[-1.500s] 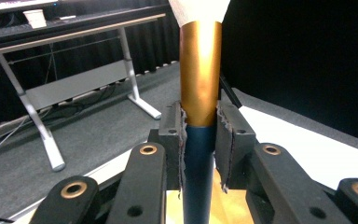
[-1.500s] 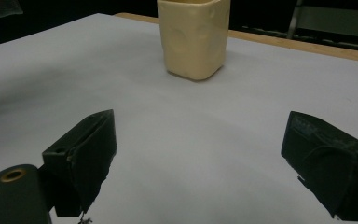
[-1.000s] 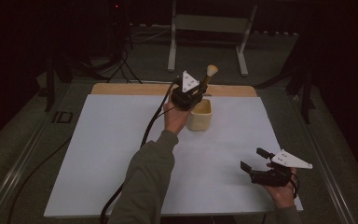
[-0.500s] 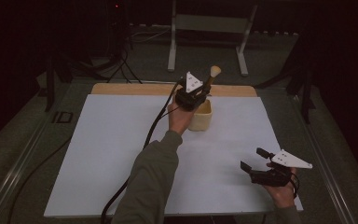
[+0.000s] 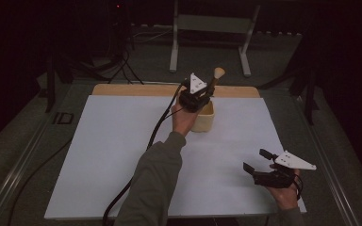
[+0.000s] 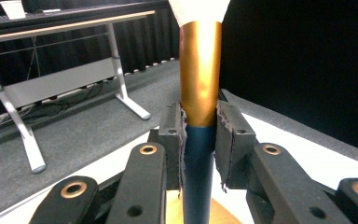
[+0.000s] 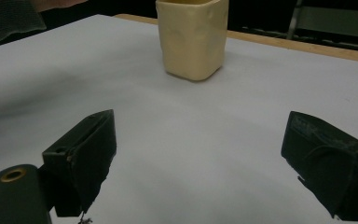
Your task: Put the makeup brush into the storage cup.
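A brush with a dark blue handle, a copper ferrule (image 6: 200,74) and pale bristles (image 5: 219,72) is held upright by my left gripper (image 5: 206,92), which is shut on its handle (image 6: 198,172). The brush stands over a cream square cup (image 5: 203,117) at the far middle of the white sheet; the cup (image 7: 192,37) also shows in the right gripper view. My right gripper (image 5: 257,161) rests low near the front right corner of the sheet, open, with nothing between its jaws (image 7: 196,168).
A white sheet (image 5: 122,155) covers the table, with a wooden edge (image 5: 136,89) along the far side. A metal-legged bench (image 5: 212,28) stands on the floor behind. A black cable (image 5: 158,132) trails from the left gripper across the sheet.
The left gripper has tipped the brush slightly and shifted it a little right above the cup. The right gripper has stayed still.
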`<state>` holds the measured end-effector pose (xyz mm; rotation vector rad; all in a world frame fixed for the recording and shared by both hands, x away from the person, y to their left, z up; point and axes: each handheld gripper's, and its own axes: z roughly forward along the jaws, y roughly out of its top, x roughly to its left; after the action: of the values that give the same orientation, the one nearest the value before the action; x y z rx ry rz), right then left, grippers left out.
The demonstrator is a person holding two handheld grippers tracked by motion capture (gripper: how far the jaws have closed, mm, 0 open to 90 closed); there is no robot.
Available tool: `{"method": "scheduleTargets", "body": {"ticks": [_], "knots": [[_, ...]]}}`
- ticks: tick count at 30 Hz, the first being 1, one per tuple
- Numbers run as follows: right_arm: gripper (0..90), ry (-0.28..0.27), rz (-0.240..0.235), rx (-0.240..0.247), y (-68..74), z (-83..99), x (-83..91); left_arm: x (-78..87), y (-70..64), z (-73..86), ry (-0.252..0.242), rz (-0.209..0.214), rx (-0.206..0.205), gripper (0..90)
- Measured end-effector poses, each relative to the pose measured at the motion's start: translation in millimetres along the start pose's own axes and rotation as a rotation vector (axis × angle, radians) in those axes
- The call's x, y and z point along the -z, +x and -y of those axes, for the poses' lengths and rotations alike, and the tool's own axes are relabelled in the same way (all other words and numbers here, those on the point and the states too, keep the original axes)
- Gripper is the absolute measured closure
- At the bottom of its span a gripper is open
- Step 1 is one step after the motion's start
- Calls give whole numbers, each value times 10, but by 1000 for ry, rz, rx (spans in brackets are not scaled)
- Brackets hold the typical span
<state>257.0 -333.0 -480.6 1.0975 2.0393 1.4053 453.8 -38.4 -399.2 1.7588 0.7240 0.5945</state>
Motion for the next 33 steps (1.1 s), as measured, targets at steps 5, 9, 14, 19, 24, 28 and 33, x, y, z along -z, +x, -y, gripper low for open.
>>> {"method": "scheduleTargets", "body": {"ticks": [5, 9, 14, 19, 24, 28, 33], "knots": [[102, 0, 1, -1, -4, 1, 0, -15, 16, 14, 6, -5, 4, 745], [102, 1, 0, 0, -3, 1, 0, -31, 24, 32, 11, -4, 6, 745], [102, -2, 2, -1, -7, 2, 5, -68, 18, 64, 17, -4, 16, 745], [101, -4, 1, -1, -11, 2, 5, -86, 4, 87, 27, -4, 11, 745], [102, -4, 1, -1, -11, 1, 6, -97, 2, 104, 33, -4, 11, 745], [102, -2, 1, 0, -9, 1, 3, -104, -2, 122, 40, -5, 9, 745], [102, -1, 1, -1, -7, 1, 2, -117, -14, 149, 53, 3, 8, 744]]}}
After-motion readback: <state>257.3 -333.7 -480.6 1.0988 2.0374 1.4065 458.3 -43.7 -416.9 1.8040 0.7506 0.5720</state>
